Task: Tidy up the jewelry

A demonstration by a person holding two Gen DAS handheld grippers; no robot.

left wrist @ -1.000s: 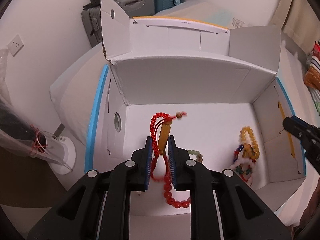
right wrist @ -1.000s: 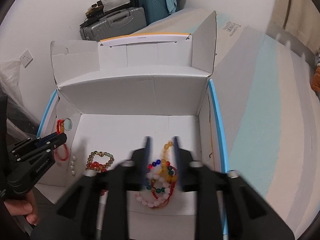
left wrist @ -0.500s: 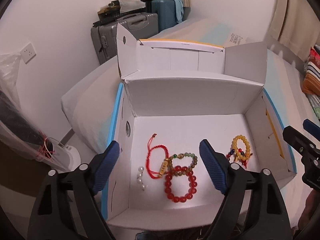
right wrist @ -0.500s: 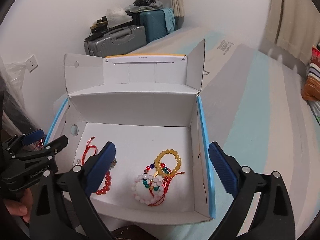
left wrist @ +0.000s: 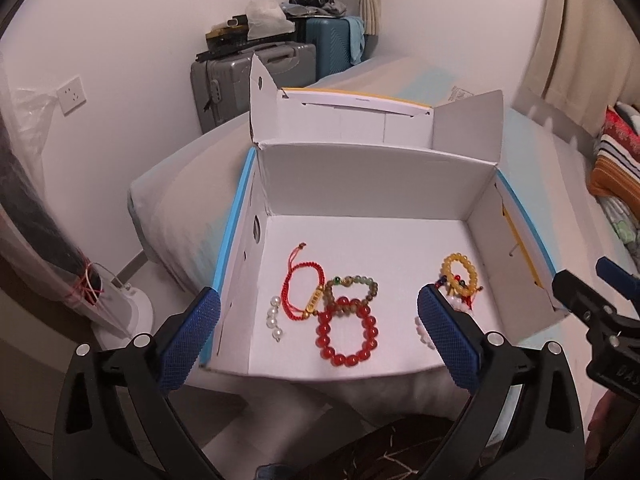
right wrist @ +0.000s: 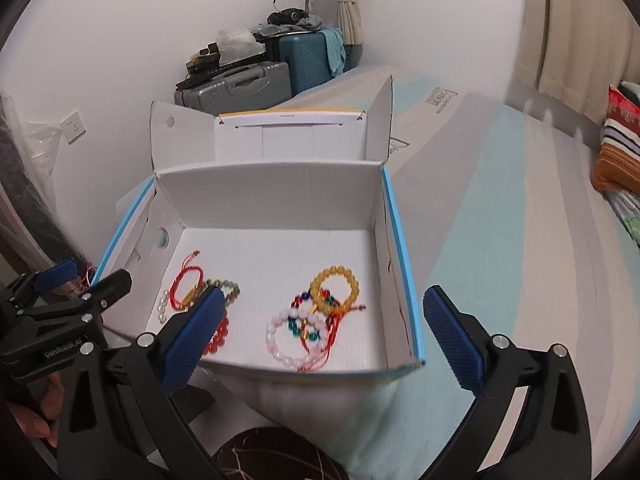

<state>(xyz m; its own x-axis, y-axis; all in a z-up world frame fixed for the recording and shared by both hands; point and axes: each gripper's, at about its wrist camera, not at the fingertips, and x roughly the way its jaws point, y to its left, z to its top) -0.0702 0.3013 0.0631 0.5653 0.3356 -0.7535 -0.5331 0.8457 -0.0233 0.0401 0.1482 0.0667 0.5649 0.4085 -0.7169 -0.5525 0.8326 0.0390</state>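
Note:
A white box with blue edges point(left wrist: 236, 216) sits open on the bed. On its floor at the left lie a red cord bracelet with a gold tube point(left wrist: 298, 280), a red bead bracelet point(left wrist: 347, 332), a green-brown bead bracelet point(left wrist: 354, 286) and a short pearl strand point(left wrist: 274, 318). At the right lie a yellow bead bracelet point(right wrist: 336, 286), a multicolour one point(right wrist: 316, 320) and a white bead one point(right wrist: 286, 340). My left gripper point(left wrist: 318, 298) and right gripper point(right wrist: 324, 296) hover before the box's near edge. Their jaws are opening wide, and neither has anything between them.
Each gripper shows at the edge of the other's view: right gripper point(left wrist: 584, 278), left gripper point(right wrist: 94, 278). Grey suitcase point(left wrist: 240, 80) and teal suitcase point(left wrist: 332, 44) stand by the far wall. A striped cushion point(right wrist: 620, 152) lies on the mattress point(right wrist: 520, 240). A plastic-wrapped bundle point(left wrist: 32, 200) stands left.
The left gripper let go of the red cord bracelet, which now lies in the box. Both grippers opened wide and drew back and upward from the box.

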